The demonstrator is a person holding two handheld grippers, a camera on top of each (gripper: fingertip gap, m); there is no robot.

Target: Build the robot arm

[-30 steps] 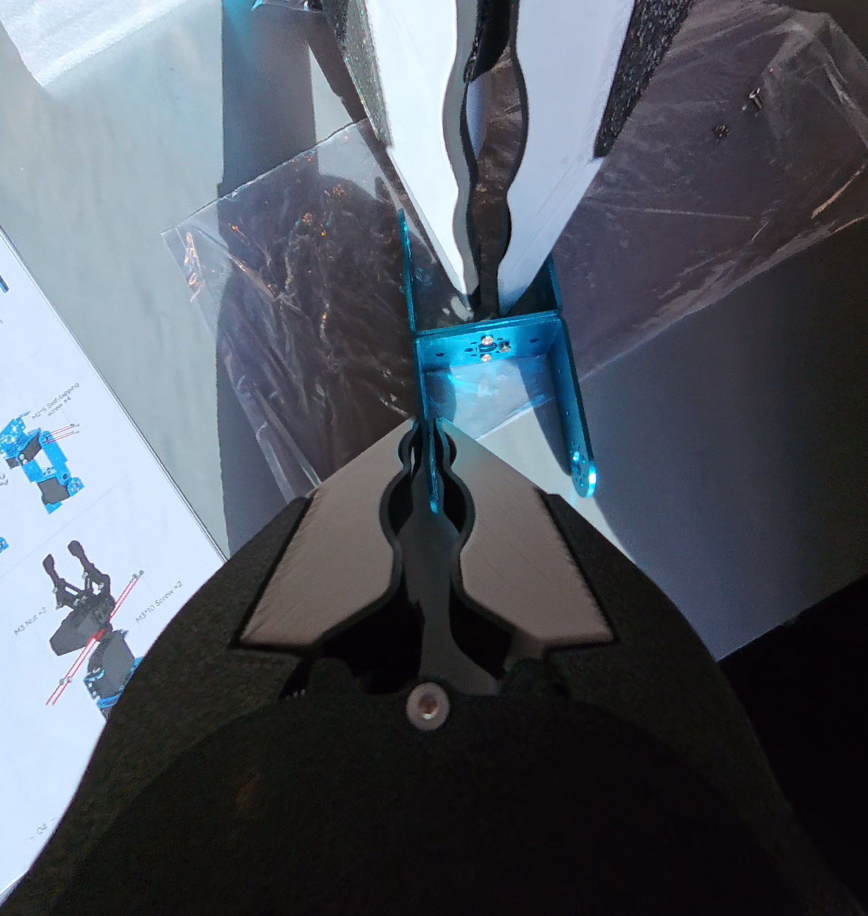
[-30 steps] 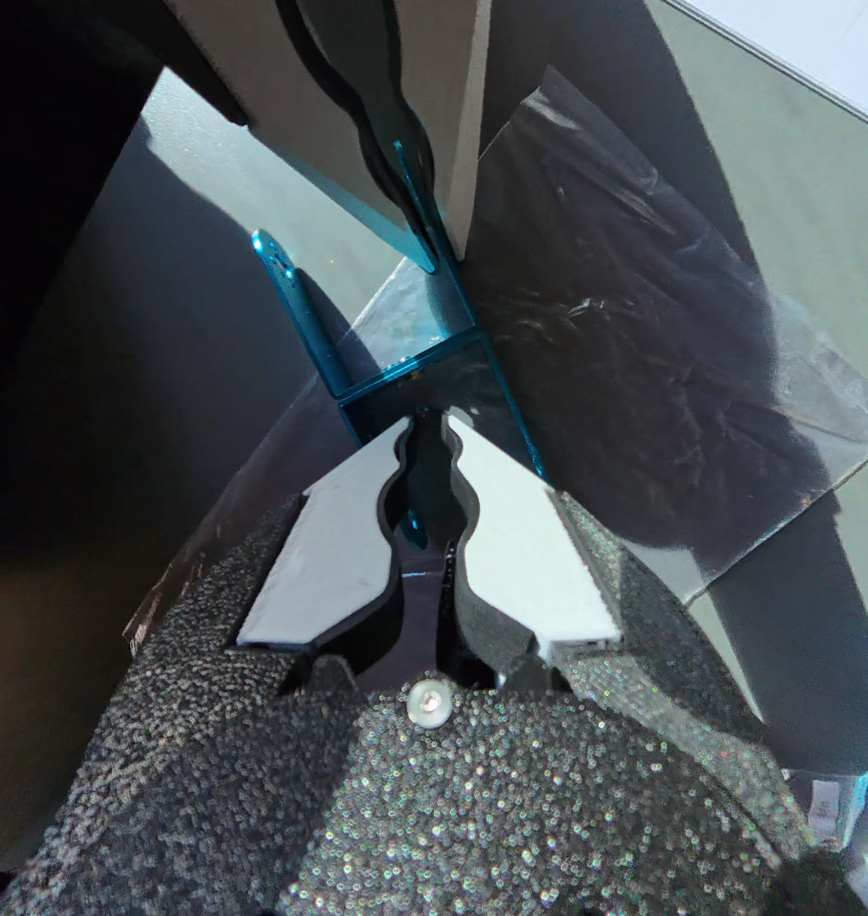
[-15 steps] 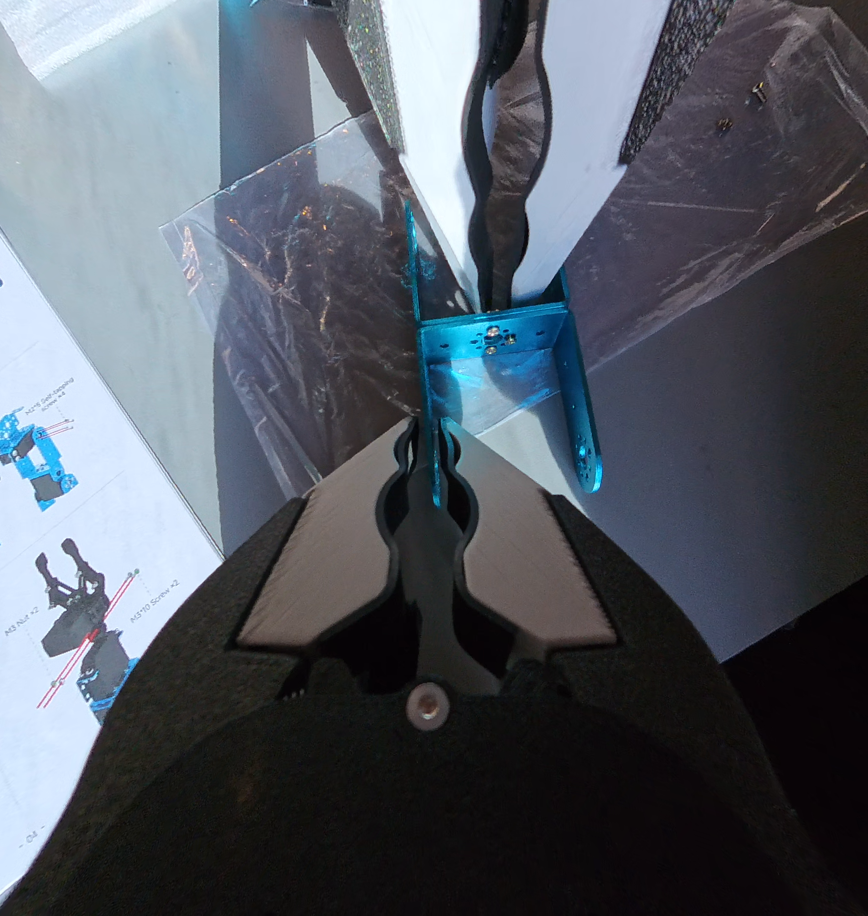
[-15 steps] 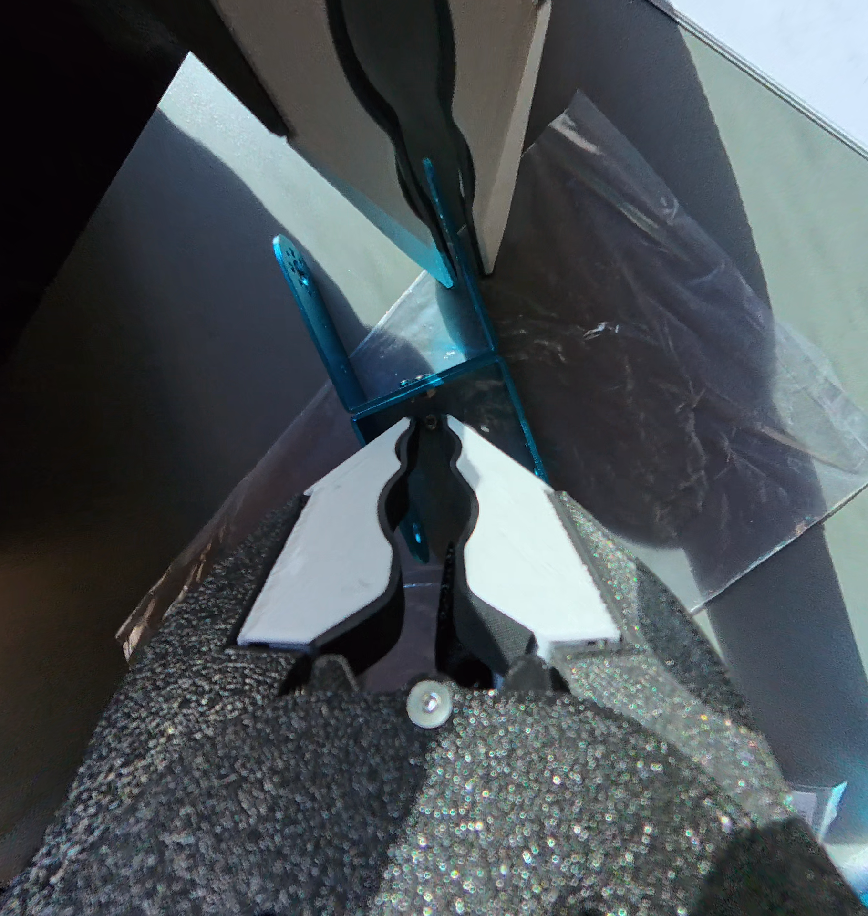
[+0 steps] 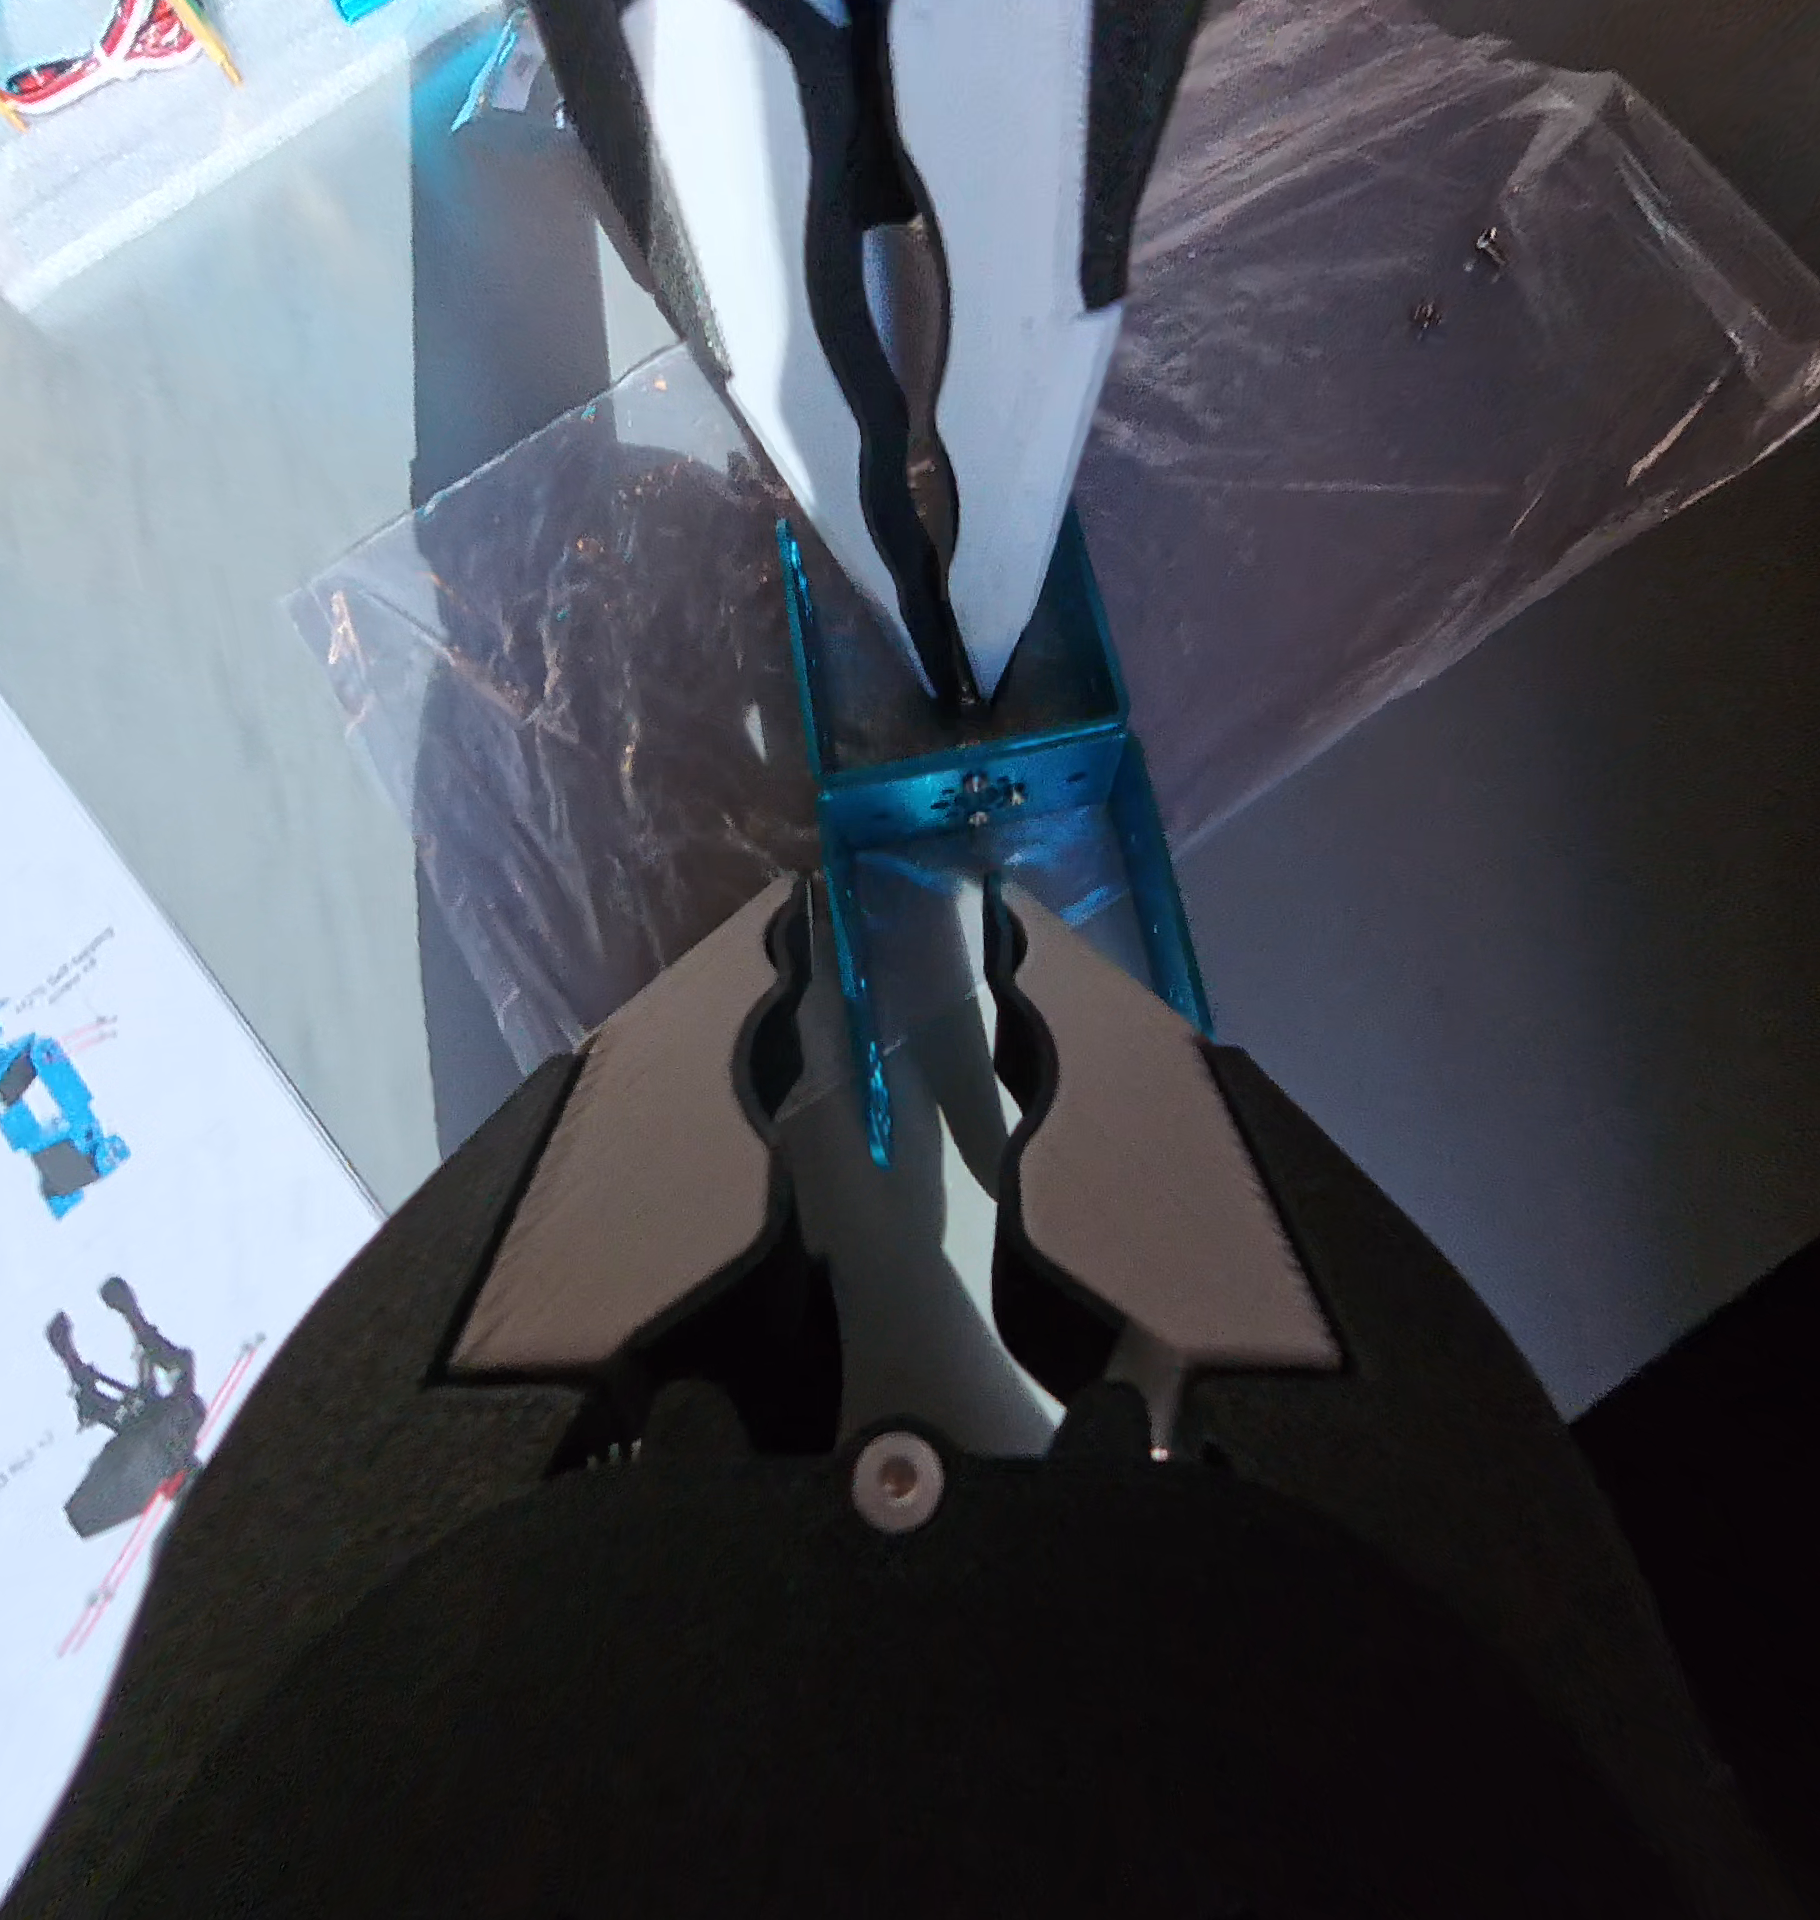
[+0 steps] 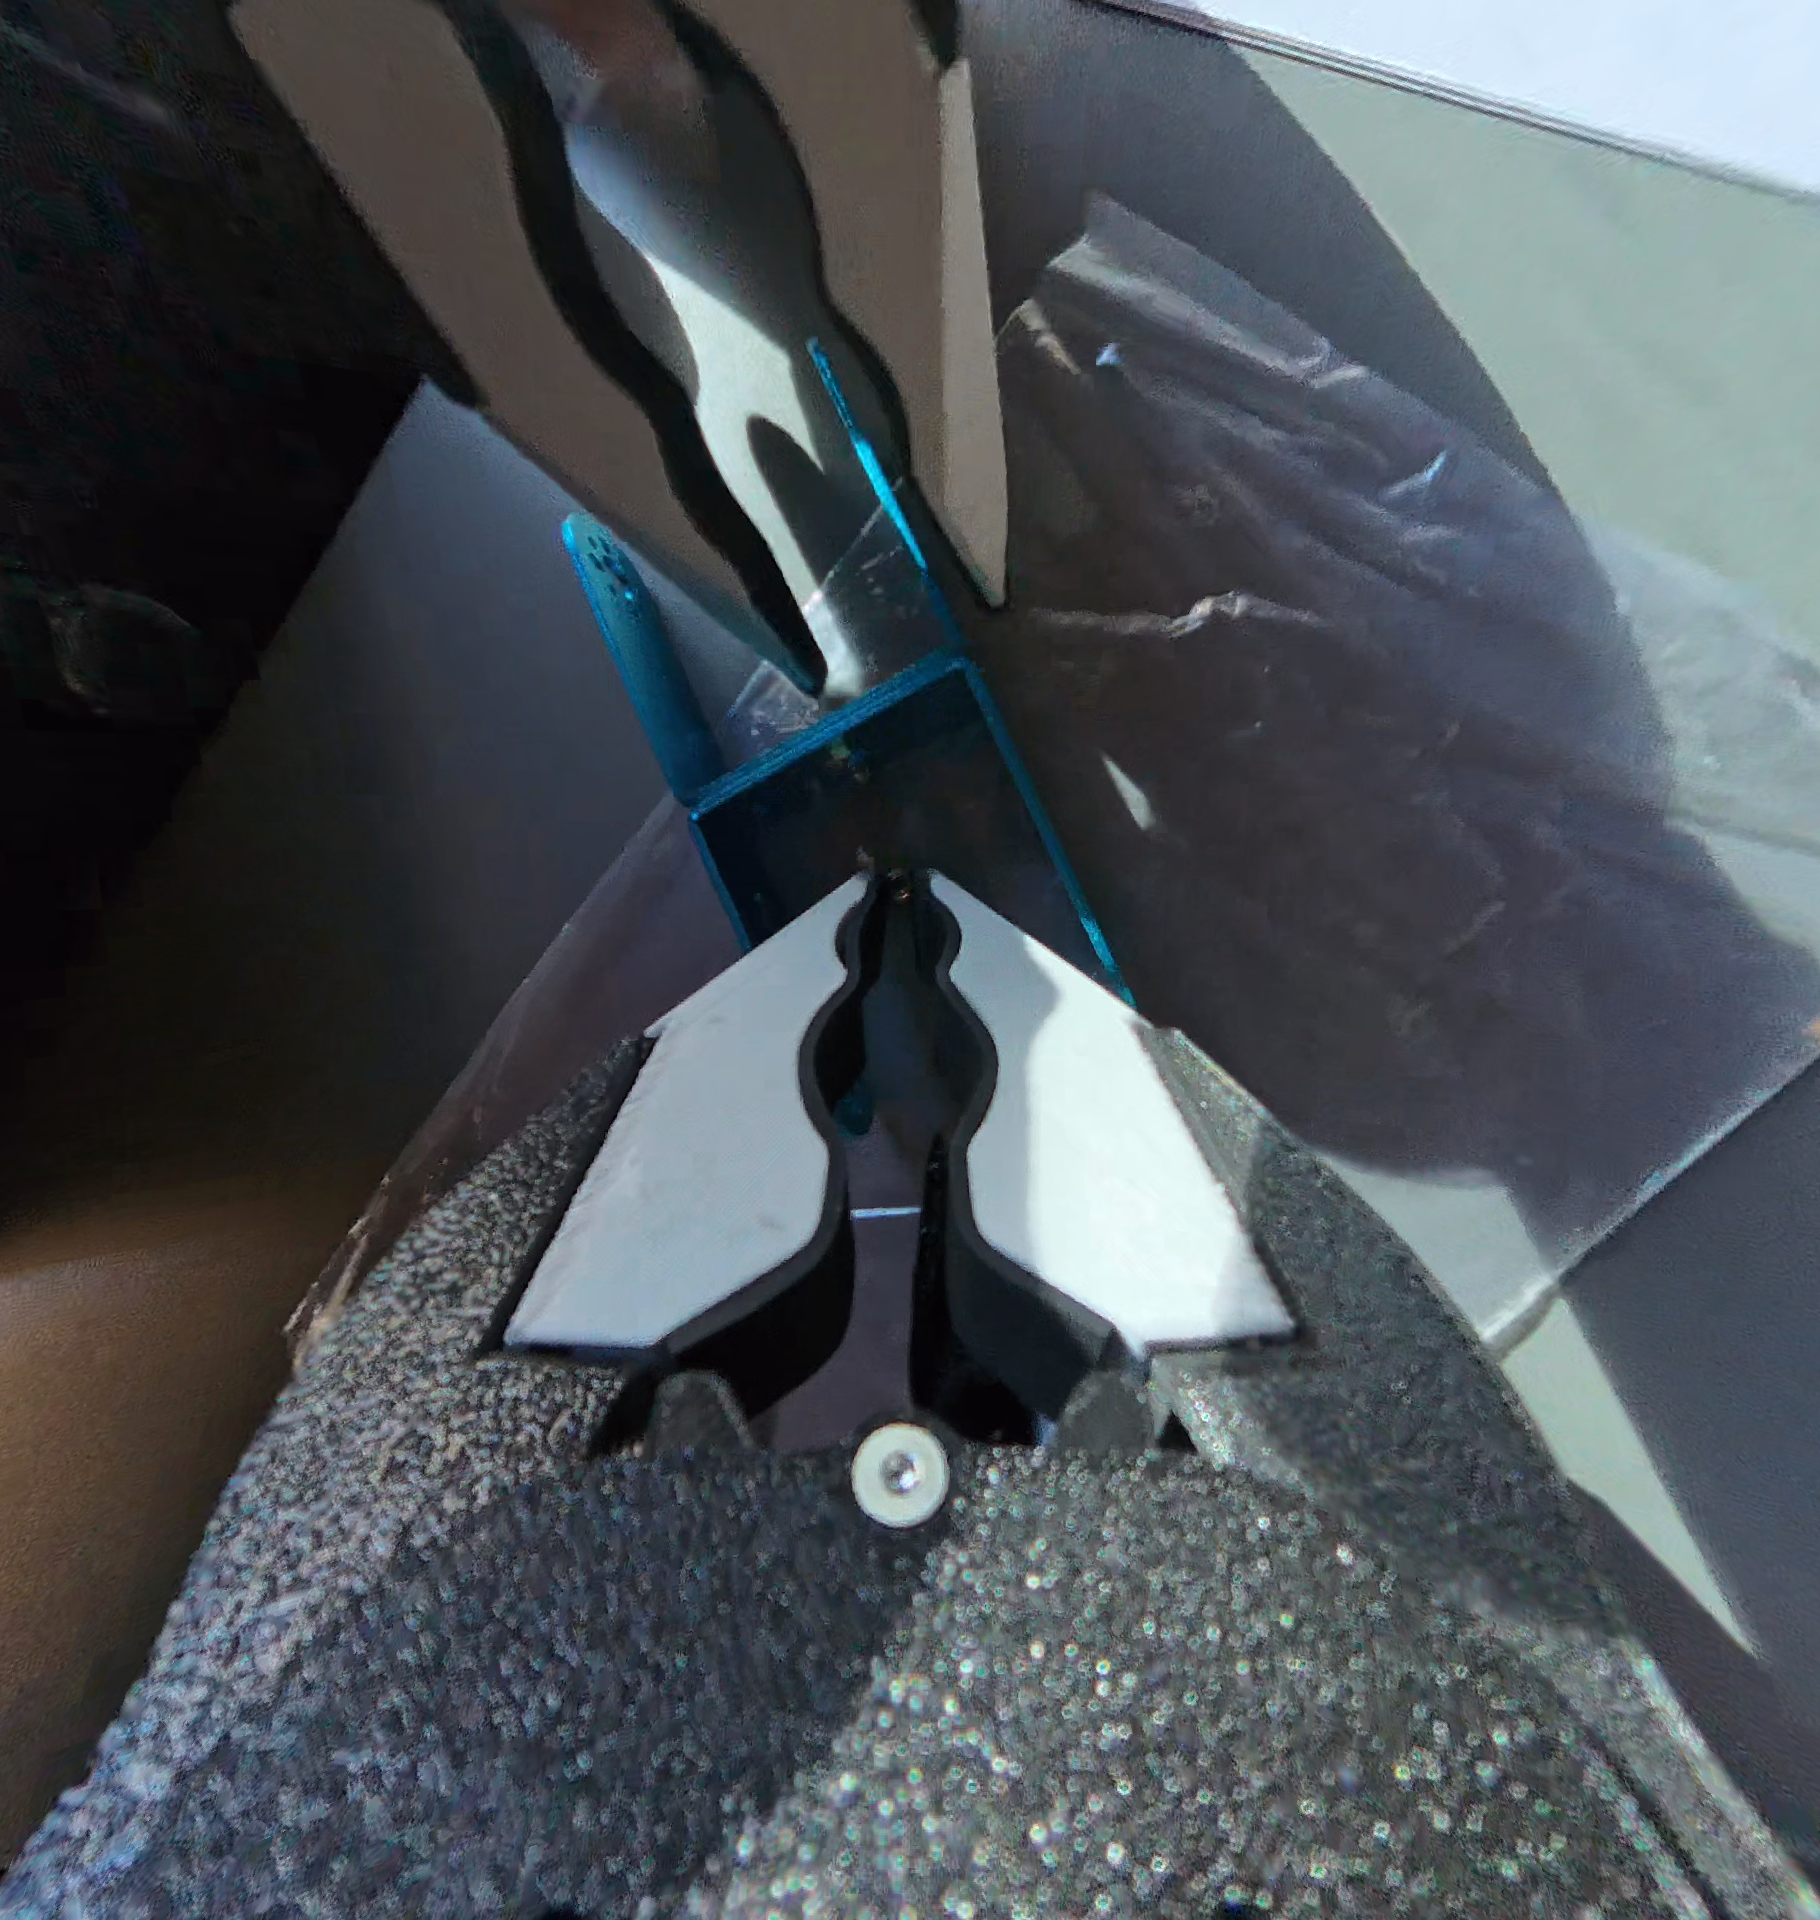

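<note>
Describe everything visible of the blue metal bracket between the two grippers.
The blue metal bracket looks like anodised sheet metal: two U-shaped pieces joined back to back at a drilled crossplate with a small screw at its centre. One pair of rounded, perforated arms points toward the left gripper, whose fingers stand open around one arm. The right gripper is shut on something small at the crossplate. Clear plastic bags lie underneath.
</note>
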